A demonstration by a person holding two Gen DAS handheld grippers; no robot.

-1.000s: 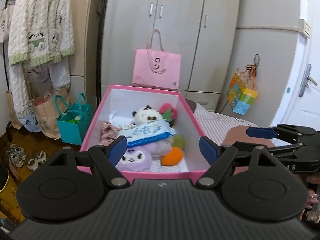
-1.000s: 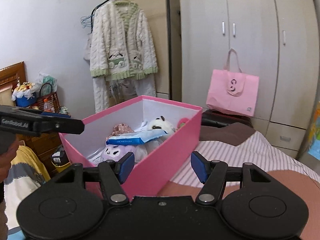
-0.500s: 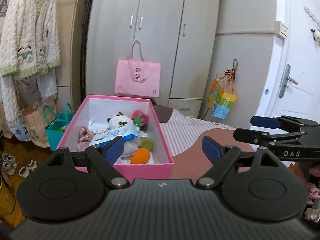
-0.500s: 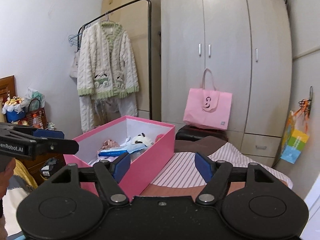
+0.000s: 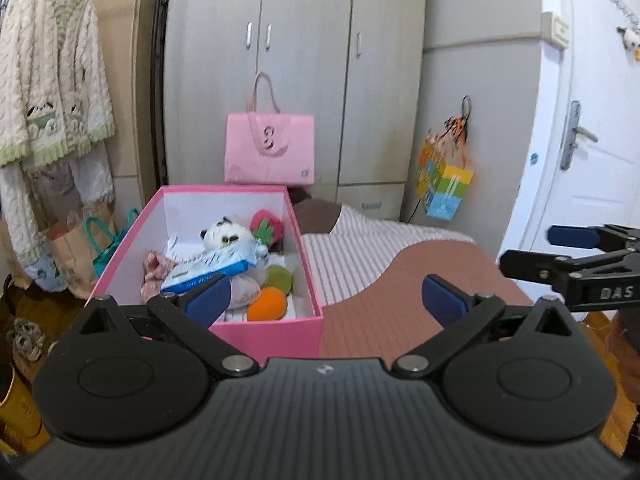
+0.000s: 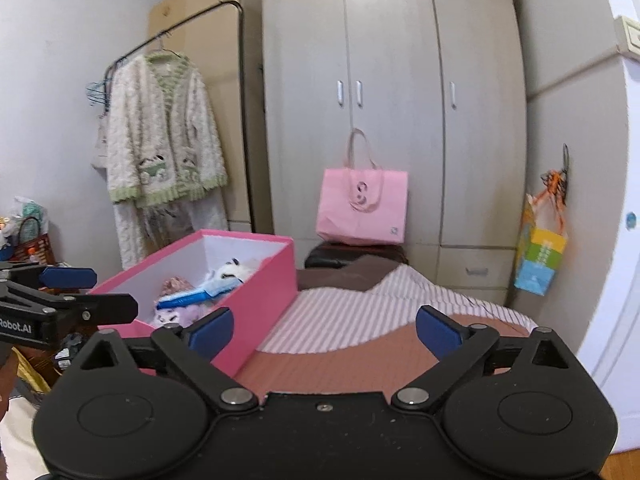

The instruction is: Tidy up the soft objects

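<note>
A pink box stands on the bed and holds several soft toys: a panda plush, a red strawberry plush, an orange ball, a purple plush and a blue-and-white tissue pack. My left gripper hangs in front of the box, its jaws opening wide with nothing between them. My right gripper hovers over the bedspread to the right of the box, its jaws also opening, nothing between them.
A striped and brown bedspread covers the bed. A grey wardrobe stands behind, with a pink tote bag in front of it. A knitted cardigan hangs at left. Bags and shoes lie on the floor; a white door is at right.
Both grippers have drawn back from the pink box, which now looks smaller and farther. The jaws of both have spread wider. The toys in the box lie as before.
</note>
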